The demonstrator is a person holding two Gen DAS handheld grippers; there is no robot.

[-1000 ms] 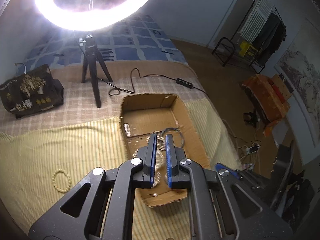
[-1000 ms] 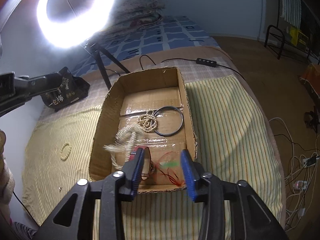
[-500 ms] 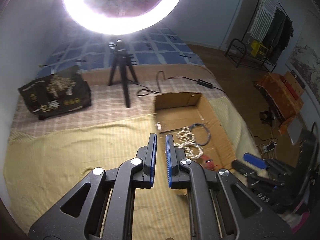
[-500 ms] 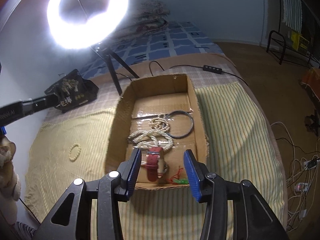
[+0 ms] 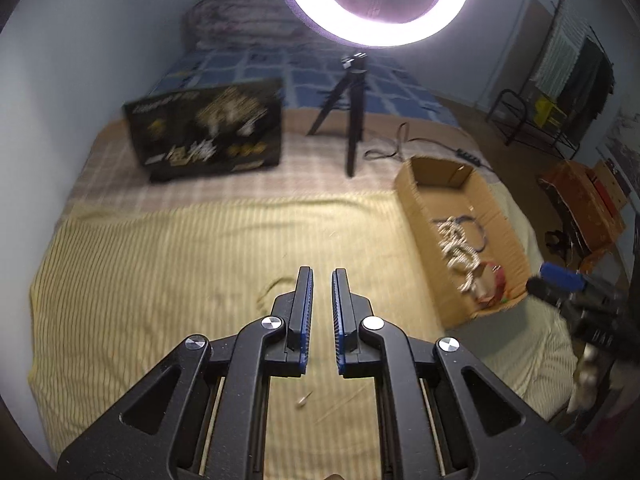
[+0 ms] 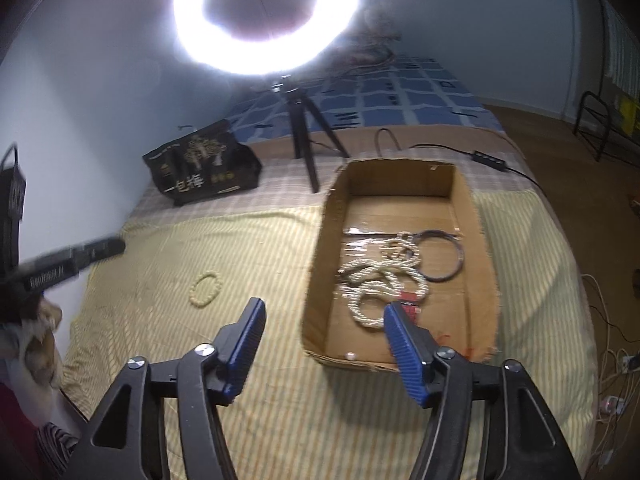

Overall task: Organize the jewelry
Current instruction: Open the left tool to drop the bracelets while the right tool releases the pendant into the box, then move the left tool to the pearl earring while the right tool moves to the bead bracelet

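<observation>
An open cardboard box (image 6: 400, 178) lies on the yellow striped cloth (image 6: 248, 240). It holds a pearl necklace (image 6: 376, 276), a dark bangle (image 6: 456, 264), a red piece (image 6: 410, 308) and a small loose pearl (image 6: 351, 356). A cream bead bracelet (image 6: 206, 288) lies on the cloth left of the box. My right gripper (image 6: 324, 314) hovers over the box's near left corner, its jaws opening with nothing held. My left gripper (image 5: 322, 276) is shut and empty above the cloth. The blurred bracelet (image 5: 266, 292) peeks out beside its left finger, and the box (image 5: 416, 200) lies to its right.
A ring light on a black tripod (image 6: 304, 152) and a black printed bag (image 6: 200, 172) stand on the bed behind the cloth. A cable with an inline switch (image 6: 488, 158) runs behind the box. Small scraps (image 5: 302, 400) lie on the cloth under my left gripper.
My left gripper swung left, away from the box, out over the cloth near the bracelet. My right gripper drew back to the box's left corner and its jaws spread wider, off the red piece.
</observation>
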